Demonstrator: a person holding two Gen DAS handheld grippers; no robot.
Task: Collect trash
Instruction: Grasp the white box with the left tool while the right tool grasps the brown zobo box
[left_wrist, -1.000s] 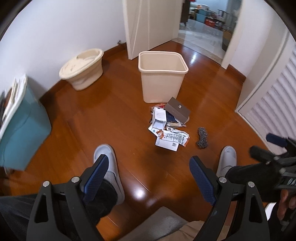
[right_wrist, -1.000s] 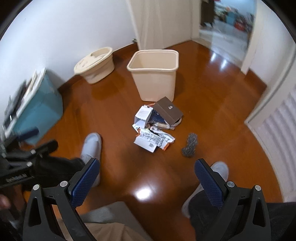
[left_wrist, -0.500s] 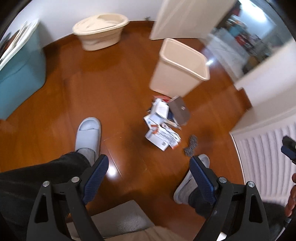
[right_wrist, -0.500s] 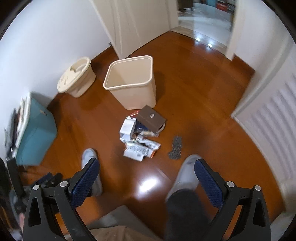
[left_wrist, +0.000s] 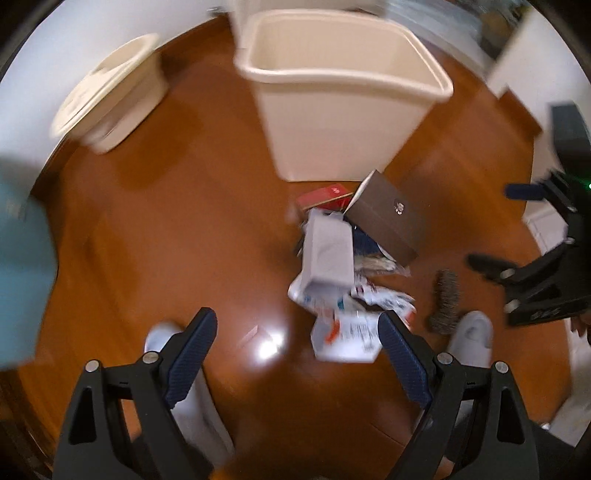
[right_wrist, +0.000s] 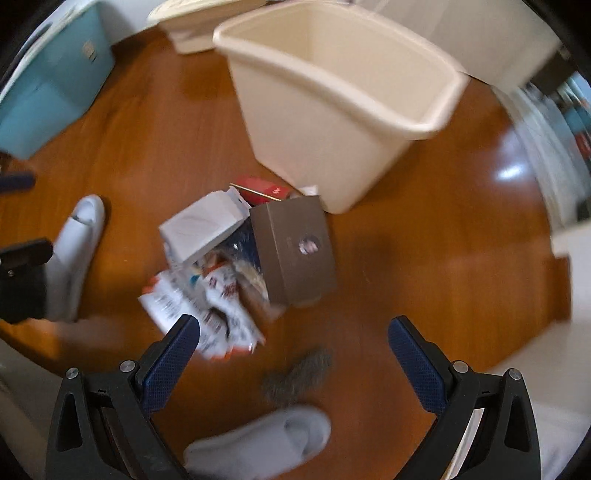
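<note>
Bin (left_wrist: 332, 122) upright on floor, mouth free. Trash pile (right_wrist: 236, 266) just in front of it: brown box (right_wrist: 295, 254) leaning on white carton (right_wrist: 203, 229), wrappers under.

Both grippers, left (left_wrist: 297, 339) and right (right_wrist: 293, 347), fingers spread, empty.

Risks:
- leaning box may topple if the carton is pulled
- thin wrappers may slip
- scourer (right_wrist: 295, 373) lies by a slipper (right_wrist: 258, 443)

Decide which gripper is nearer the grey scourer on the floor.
Right. The right gripper hangs open almost directly over the scourer. The left gripper, also open, is off to its side, over the papers.
</note>
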